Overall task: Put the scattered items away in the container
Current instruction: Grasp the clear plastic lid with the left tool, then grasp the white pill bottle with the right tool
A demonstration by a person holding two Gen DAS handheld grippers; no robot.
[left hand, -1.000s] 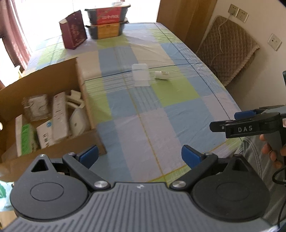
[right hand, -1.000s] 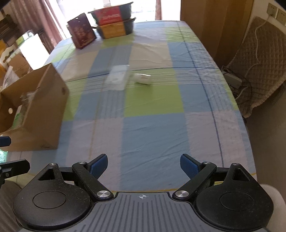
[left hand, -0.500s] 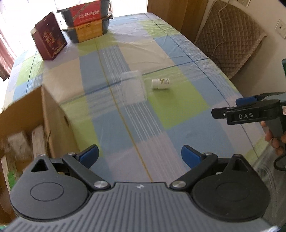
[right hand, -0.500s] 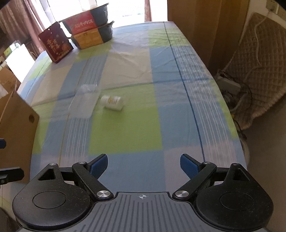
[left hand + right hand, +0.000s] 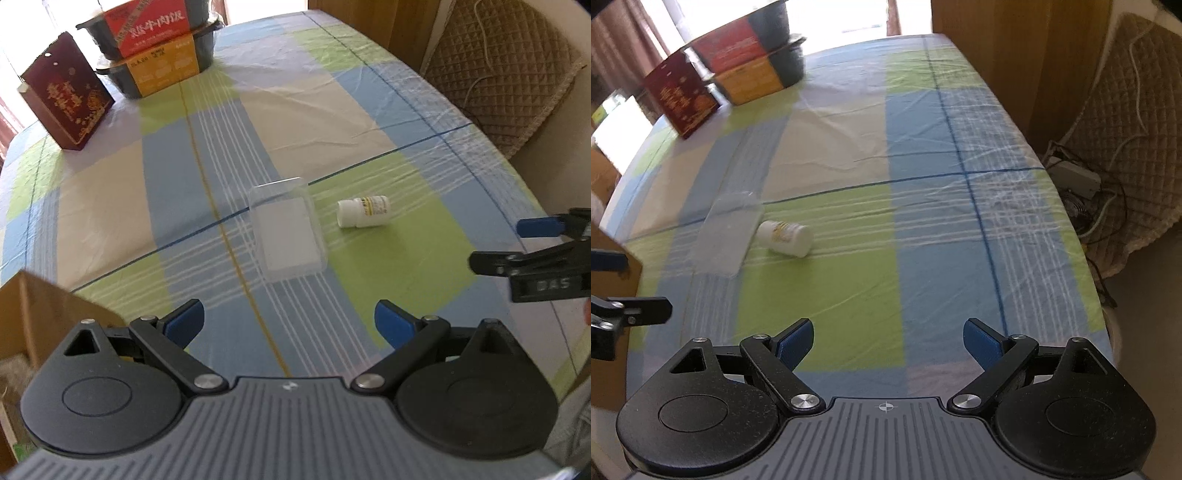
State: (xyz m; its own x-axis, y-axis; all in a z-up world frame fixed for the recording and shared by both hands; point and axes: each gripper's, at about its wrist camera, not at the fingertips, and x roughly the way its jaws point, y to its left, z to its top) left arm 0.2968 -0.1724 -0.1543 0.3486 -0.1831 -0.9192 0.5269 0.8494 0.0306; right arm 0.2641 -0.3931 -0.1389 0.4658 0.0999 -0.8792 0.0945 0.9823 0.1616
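Both grippers now closer to clear tray (image 5: 286, 229) & pill bottle (image 5: 364, 211); cardboard box (image 5: 44, 317) mostly out of view.

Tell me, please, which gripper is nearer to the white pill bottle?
Hard to call; neither touches it. The left gripper faces the clear tray beside the white pill bottle; the right gripper sits back, bottle ahead-left.

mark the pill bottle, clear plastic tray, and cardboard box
pill bottle (image 5: 364, 212), left wrist view, on its label.
clear plastic tray (image 5: 287, 230), left wrist view, on its flat base.
cardboard box (image 5: 40, 317), left wrist view, on its near corner wall.

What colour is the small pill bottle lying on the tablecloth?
White, with a white cap and a yellow-printed label: the small plastic pill bottle shows best in the left wrist view.
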